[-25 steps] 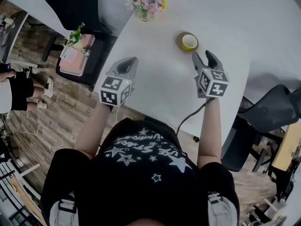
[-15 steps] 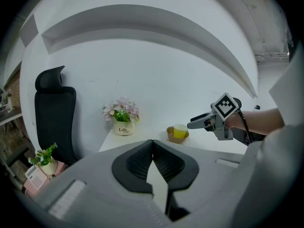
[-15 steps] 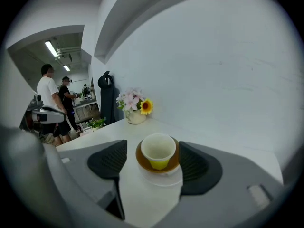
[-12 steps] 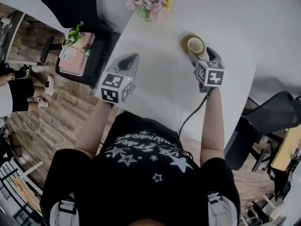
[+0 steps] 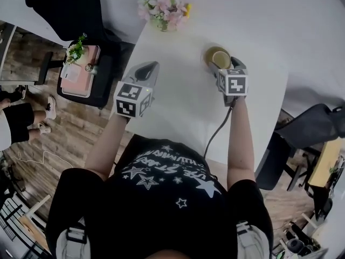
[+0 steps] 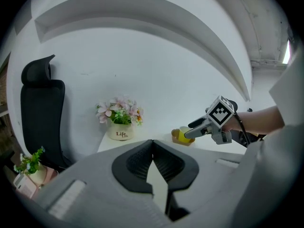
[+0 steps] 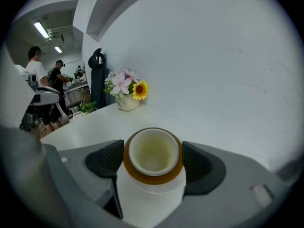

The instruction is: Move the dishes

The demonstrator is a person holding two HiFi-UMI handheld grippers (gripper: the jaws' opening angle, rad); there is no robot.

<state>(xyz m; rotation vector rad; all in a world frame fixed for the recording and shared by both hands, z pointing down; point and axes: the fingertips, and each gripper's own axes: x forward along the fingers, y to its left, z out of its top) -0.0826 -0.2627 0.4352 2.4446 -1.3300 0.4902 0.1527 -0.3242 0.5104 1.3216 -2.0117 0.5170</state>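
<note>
Right hand-held gripper (image 7: 153, 156), just opening, has seemingly lowered around cup (image 5: 218, 56).

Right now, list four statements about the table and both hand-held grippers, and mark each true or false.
1. The left hand-held gripper is shut and empty. True.
2. The right hand-held gripper is clamped shut with nothing in it. False: its jaws have just been opening and stand apart, with the cup between them.
3. The cup stands upright on a saucer. True.
4. The flowerpot stands on the floor. False: it stands on the table, near its far edge.
</note>
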